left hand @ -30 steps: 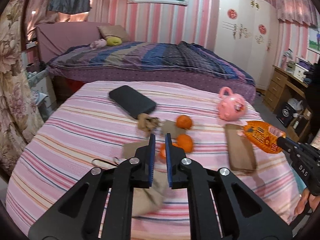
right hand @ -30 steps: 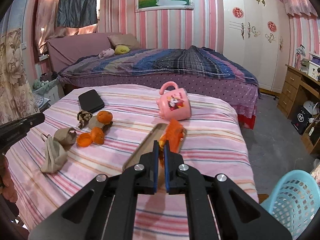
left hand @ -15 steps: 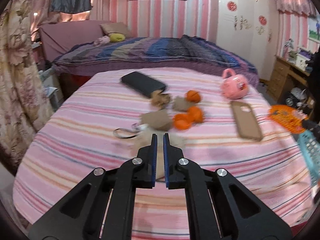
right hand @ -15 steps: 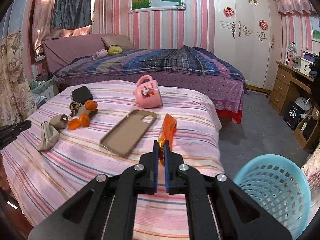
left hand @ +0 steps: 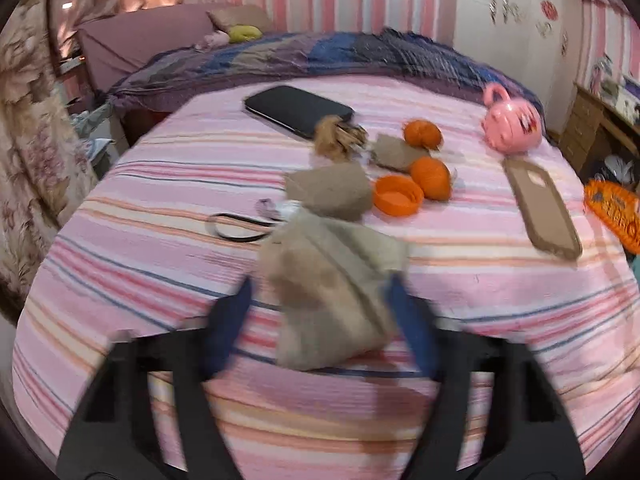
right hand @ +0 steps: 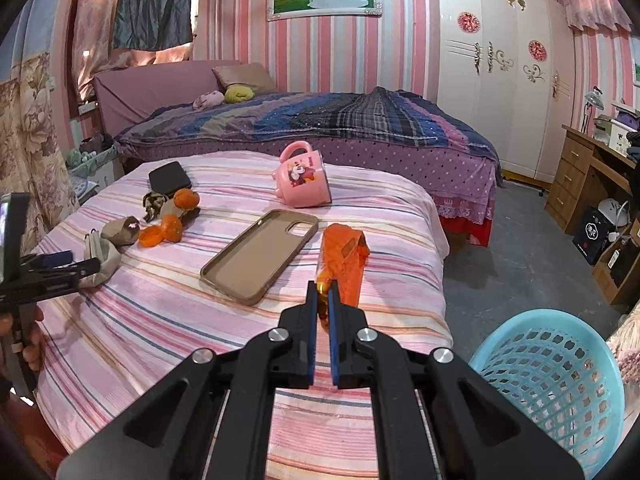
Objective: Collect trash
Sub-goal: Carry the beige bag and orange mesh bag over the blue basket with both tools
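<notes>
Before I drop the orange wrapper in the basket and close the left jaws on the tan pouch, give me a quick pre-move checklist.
1. Right gripper shut on the orange wrapper: ok.
2. Wrapper over the blue basket: not ok; the basket sits to the right, off the table.
3. Basket mouth unobstructed: ok.
4. Left gripper open: ok.
5. Tan pouch between the left jaws: ok, though the view is blurred.
6. Pouch's black strap lying free: cannot tell.
</notes>
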A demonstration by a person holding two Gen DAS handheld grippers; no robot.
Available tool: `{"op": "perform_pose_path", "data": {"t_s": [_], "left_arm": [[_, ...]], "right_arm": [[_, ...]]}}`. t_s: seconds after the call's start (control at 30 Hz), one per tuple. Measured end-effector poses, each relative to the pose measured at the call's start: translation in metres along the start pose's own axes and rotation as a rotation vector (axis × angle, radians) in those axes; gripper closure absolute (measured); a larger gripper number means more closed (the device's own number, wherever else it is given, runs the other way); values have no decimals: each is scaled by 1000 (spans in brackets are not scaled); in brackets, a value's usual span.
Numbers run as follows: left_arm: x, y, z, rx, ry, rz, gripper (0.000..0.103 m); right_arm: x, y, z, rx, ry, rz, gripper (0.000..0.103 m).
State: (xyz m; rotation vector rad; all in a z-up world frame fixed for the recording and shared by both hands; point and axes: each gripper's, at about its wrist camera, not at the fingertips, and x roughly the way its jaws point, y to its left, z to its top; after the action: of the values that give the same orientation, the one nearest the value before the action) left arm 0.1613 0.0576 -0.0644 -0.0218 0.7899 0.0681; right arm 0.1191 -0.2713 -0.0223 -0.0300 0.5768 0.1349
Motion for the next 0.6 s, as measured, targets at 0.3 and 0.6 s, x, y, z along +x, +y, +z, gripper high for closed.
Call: {"op": "perform_pose_path", "data": {"t_s": [0.3, 0.6], "left_arm": [[-34, -30, -1, 62, -83, -57, 93], [-85, -87, 11, 108, -195, -193, 93]], "right_arm": [[-10, -5, 2, -3, -32, -11, 98], [-57, -40, 0, 23, -91, -76, 98]]}}
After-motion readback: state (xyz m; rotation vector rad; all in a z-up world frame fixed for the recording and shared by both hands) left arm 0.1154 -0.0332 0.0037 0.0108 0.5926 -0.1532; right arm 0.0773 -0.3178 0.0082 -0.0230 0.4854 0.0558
